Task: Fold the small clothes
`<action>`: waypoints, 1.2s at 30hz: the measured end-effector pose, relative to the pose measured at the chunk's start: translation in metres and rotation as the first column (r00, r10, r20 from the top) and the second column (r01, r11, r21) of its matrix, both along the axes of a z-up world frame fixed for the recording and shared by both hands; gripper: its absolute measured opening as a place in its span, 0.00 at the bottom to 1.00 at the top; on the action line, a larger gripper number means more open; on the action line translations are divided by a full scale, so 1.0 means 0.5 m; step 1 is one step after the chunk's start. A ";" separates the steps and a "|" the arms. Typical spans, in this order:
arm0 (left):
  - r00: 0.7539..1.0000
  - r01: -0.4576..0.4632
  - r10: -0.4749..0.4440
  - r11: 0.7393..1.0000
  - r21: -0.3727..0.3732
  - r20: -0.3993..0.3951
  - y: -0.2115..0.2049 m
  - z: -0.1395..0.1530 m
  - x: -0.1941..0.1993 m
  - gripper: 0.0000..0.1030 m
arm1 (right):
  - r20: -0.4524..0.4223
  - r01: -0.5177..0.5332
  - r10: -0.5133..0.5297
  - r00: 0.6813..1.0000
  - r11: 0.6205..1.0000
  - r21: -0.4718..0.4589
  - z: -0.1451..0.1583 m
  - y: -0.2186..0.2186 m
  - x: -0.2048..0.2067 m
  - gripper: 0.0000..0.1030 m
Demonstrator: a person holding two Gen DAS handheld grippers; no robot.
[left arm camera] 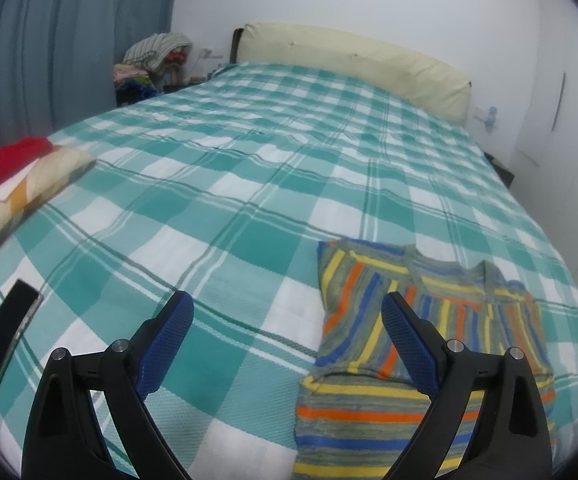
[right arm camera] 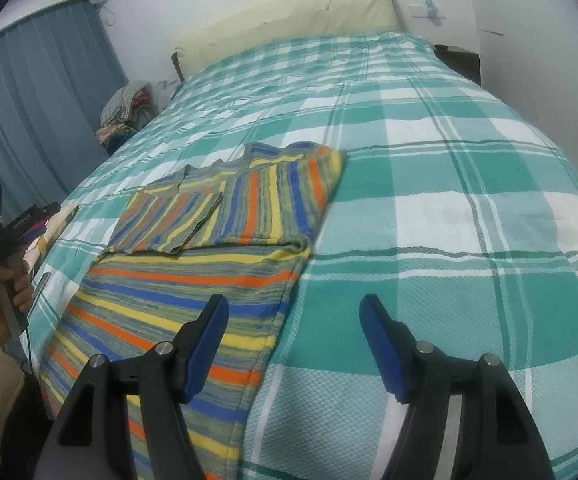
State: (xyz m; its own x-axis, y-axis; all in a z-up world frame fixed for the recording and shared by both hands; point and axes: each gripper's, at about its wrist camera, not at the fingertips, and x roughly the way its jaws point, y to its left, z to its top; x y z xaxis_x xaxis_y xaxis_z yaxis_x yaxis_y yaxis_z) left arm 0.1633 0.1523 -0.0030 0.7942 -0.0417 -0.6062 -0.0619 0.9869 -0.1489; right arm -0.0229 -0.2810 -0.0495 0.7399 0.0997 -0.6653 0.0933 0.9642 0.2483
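Observation:
A small striped sweater, in yellow, orange, blue and grey, lies flat on the green and white checked bedspread. Its sleeves are folded in over the chest. In the left wrist view the sweater lies at the lower right. My left gripper is open and empty, above the bedspread just left of the sweater's left edge. My right gripper is open and empty, above the sweater's right hem edge. The left gripper also shows at the left edge of the right wrist view, held in a hand.
A folded cream and orange garment with a red one lies at the bed's left edge. A black phone lies near it. A pile of clothes sits beside the cream headboard. Blue curtains hang on the left.

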 end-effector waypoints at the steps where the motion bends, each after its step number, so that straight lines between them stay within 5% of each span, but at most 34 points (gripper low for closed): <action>1: 1.000 -0.002 0.002 1.000 -0.003 -0.003 0.001 -0.001 0.000 0.93 | 0.002 0.002 -0.002 1.000 1.000 0.003 0.001 -0.001 -0.001 0.66; 36: 1.000 -0.012 0.012 1.000 0.007 0.001 -0.004 0.005 -0.011 0.93 | 0.016 0.010 -0.010 1.000 1.000 0.002 0.008 -0.007 -0.012 0.66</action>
